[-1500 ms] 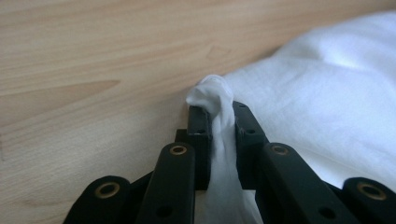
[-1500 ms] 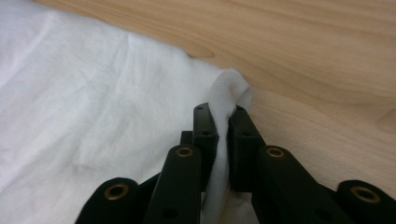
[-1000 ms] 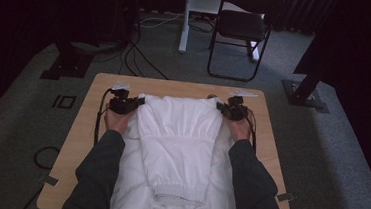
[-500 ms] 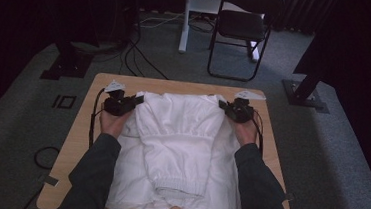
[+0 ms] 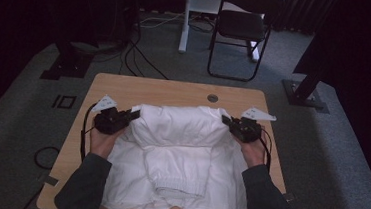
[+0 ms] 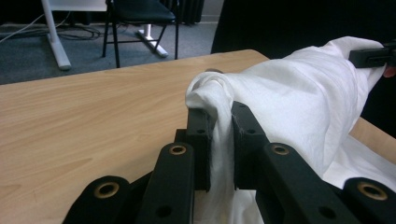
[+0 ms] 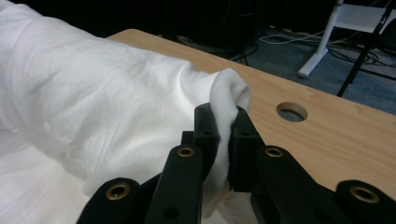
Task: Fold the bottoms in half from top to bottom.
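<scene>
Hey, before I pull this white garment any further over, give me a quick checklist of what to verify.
1. Left gripper clamped on the white garment: ok, cloth sits between the jaws.
2. Right gripper clamped on the garment: ok.
3. Both grippers level across the table: ok in the high view.
4. Lifted fold free of snags: cannot tell.
5. Garment fully on the table: not ok, the near hem reaches over the near edge.

Pretty dim room, grey carpet [image 5: 329, 161], black folding chair [image 5: 241, 26] behind the wooden counter [image 5: 174, 89], cables [image 5: 137, 55] trailing around.
</scene>
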Available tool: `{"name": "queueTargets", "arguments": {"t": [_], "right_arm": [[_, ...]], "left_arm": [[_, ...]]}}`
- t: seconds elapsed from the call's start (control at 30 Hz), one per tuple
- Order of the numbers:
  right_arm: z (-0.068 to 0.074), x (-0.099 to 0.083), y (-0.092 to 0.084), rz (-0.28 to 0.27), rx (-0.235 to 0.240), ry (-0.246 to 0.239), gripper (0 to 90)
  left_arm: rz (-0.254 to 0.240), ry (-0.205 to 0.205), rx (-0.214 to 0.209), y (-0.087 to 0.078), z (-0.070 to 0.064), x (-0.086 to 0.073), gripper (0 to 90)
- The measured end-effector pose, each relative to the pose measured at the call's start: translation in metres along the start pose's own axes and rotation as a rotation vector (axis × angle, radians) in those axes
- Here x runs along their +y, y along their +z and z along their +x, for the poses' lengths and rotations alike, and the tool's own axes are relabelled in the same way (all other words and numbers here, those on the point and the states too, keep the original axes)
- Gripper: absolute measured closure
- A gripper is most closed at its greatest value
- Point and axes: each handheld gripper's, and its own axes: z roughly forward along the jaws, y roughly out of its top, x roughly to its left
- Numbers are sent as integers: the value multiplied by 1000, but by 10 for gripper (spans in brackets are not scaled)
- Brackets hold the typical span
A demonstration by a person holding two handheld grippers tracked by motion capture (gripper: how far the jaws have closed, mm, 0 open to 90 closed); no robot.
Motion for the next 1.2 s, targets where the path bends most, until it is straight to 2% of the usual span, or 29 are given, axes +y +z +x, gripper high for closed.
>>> {"name": "queueTargets", "arguments": {"t": [0.07,0.23,0.37,0.53,0.7,0.73,0.83,0.97,1.07,1.13,1.2], "right_arm": [[7,-7,-11,-2,8,-9,841],[14,-17,-21,-5,20,-8,841],[20,-29,-28,5,28,-17,839],[26,-49,-36,25,43,1,839],[34,-67,-44,49,61,18,836],[36,-71,-45,56,64,16,835],[42,-87,-49,82,75,18,832],[49,-104,-50,114,93,37,830],[54,-115,-51,143,108,49,825],[56,-120,-51,161,118,53,819],[58,-125,-50,181,129,58,810]], "left_arm": [[-2,10,-10,-7,-7,-4,807],[-5,16,-17,-15,-14,-11,804],[21,39,-12,-21,-22,-23,803],[33,31,-34,-28,-30,-40,800],[67,45,-39,-36,-42,-57,795],[70,33,-49,-38,-43,-62,793],[106,41,-39,-41,-48,-77,789],[151,6,-46,-41,-50,-97,785],[198,11,-30,-39,-52,-111,784],[237,24,-15,-35,-55,-119,783],[296,90,31,-29,-60,-127,780]]}}
